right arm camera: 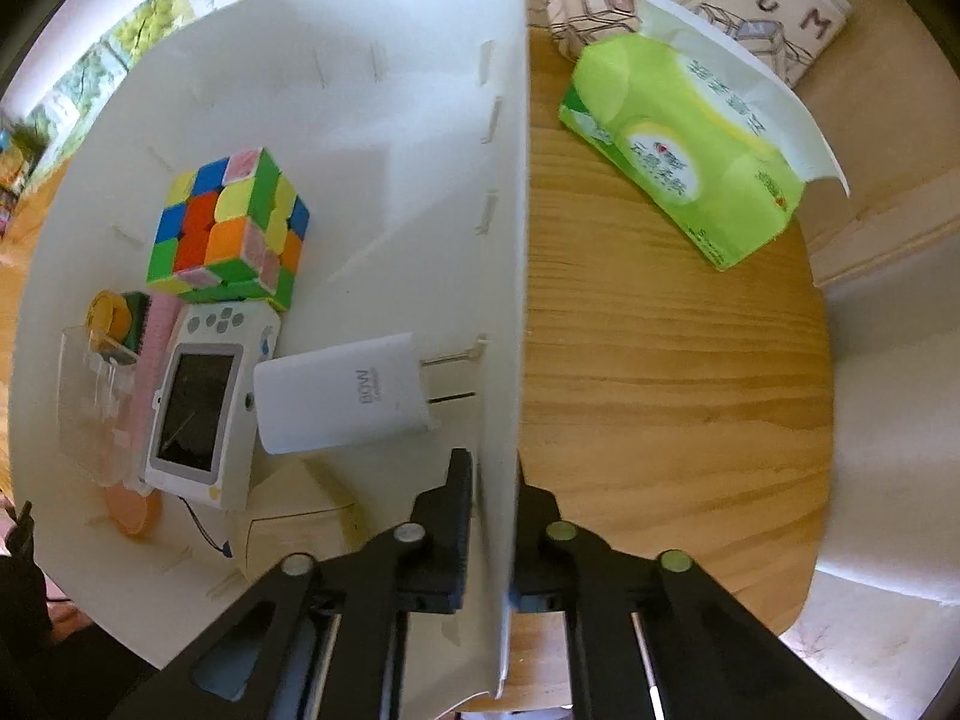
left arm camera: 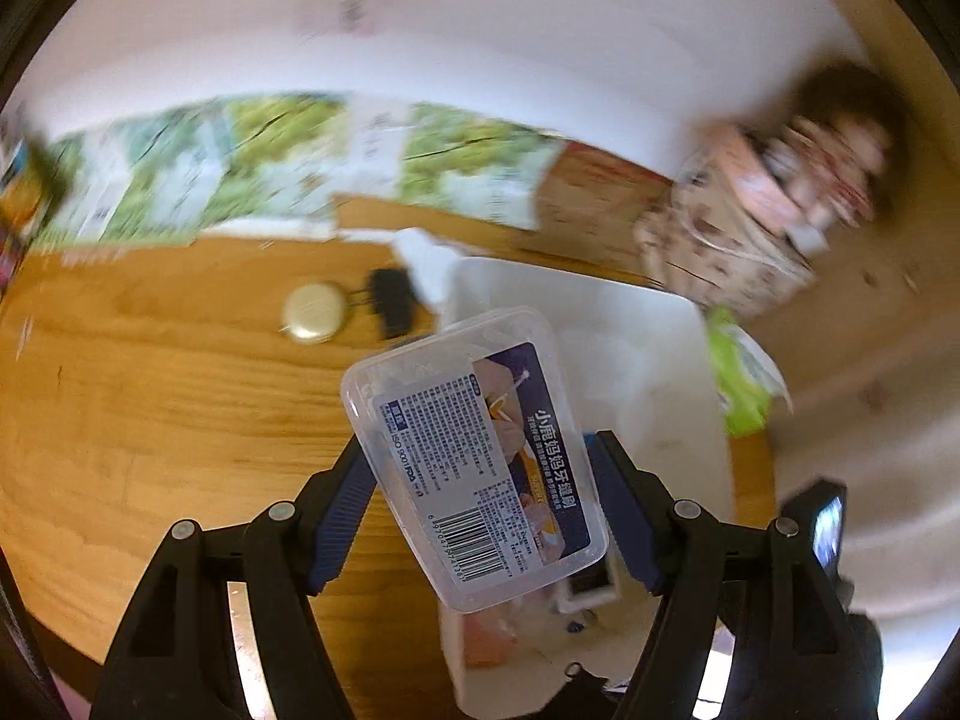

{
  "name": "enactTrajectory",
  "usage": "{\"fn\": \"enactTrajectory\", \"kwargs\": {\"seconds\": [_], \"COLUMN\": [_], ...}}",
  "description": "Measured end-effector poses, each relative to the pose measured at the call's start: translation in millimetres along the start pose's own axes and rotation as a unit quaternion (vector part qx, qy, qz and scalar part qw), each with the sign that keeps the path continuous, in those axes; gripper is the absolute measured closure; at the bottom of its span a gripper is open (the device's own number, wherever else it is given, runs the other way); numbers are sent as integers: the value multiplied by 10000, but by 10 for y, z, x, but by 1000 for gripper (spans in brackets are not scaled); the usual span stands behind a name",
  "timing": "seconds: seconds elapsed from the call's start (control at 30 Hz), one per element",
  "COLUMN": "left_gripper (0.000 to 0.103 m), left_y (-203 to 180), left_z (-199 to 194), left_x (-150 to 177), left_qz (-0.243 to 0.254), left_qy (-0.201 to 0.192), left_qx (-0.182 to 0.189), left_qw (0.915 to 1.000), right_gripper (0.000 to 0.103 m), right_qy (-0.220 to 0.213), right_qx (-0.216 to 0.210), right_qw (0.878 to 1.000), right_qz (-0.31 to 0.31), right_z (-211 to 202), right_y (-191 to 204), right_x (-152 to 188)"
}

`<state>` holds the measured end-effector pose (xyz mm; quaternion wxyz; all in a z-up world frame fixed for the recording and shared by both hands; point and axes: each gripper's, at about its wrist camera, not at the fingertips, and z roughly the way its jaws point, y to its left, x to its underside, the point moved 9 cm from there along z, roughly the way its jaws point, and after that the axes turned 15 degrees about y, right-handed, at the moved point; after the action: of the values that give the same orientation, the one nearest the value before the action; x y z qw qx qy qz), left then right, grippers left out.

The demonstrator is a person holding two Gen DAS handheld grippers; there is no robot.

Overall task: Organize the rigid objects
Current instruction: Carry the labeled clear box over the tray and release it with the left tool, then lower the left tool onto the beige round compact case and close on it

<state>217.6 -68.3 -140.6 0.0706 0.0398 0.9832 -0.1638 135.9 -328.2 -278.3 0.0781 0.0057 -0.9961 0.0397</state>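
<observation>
My left gripper (left arm camera: pixel 480 468) is shut on a clear plastic box (left arm camera: pixel 474 456) with a blue and white printed label. It holds the box tilted in the air, over the near end of the white bin (left arm camera: pixel 606 324). In the right wrist view my right gripper (right arm camera: pixel 493 480) points down and is shut on the bin's right wall (right arm camera: pixel 504 276), one finger inside and one outside. Inside the bin (right arm camera: pixel 360 90) lie a colour cube (right arm camera: pixel 228 228), a white handheld game console (right arm camera: pixel 198 408), a white charger (right arm camera: pixel 342 396), a clear plastic piece (right arm camera: pixel 96 396) and an orange disc (right arm camera: pixel 129 513).
On the wooden table (right arm camera: pixel 660 420), right of the bin, lie a green tissue pack (right arm camera: pixel 690 162) and a patterned cloth bag (right arm camera: pixel 690 0). Left of the bin sit a round gold tin (left arm camera: pixel 315 312) and a black binder clip (left arm camera: pixel 390 300). Green printed boxes (left arm camera: pixel 270 162) line the back.
</observation>
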Motion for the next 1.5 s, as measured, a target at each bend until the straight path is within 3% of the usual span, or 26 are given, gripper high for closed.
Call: {"fn": "enactTrajectory", "kwargs": {"seconds": [0.13,0.43,0.67,0.83,1.13,1.33,1.5], "left_gripper": [29,28,25,22,22,22,22], "left_y": [-352,-950,-966,-771,78,768,1233], "left_z": [10,309,352,328,257,251,456], "left_x": [126,459,494,367,-33,-328,-494], "left_qz": [584,1571,1681,1393,158,-618,-1042], "left_qy": [-12,485,478,349,118,-21,116], "left_qx": [30,-64,-208,-425,-879,-918,-897], "left_qw": [9983,9864,9844,9887,9959,9939,9904], "right_gripper": [98,100,99,99,98,96,95], "right_qy": [-152,-270,-239,-192,-54,26,107], "right_qx": [-221,-624,-626,-542,-482,-377,-290], "right_qw": [9996,9969,9964,9969,9967,9967,9962], "right_qz": [106,390,525,546,651,722,812], "right_z": [20,71,68,93,26,29,19], "right_y": [-75,-209,-262,-251,-157,-151,-111], "right_x": [33,94,114,75,-30,-61,-88]}}
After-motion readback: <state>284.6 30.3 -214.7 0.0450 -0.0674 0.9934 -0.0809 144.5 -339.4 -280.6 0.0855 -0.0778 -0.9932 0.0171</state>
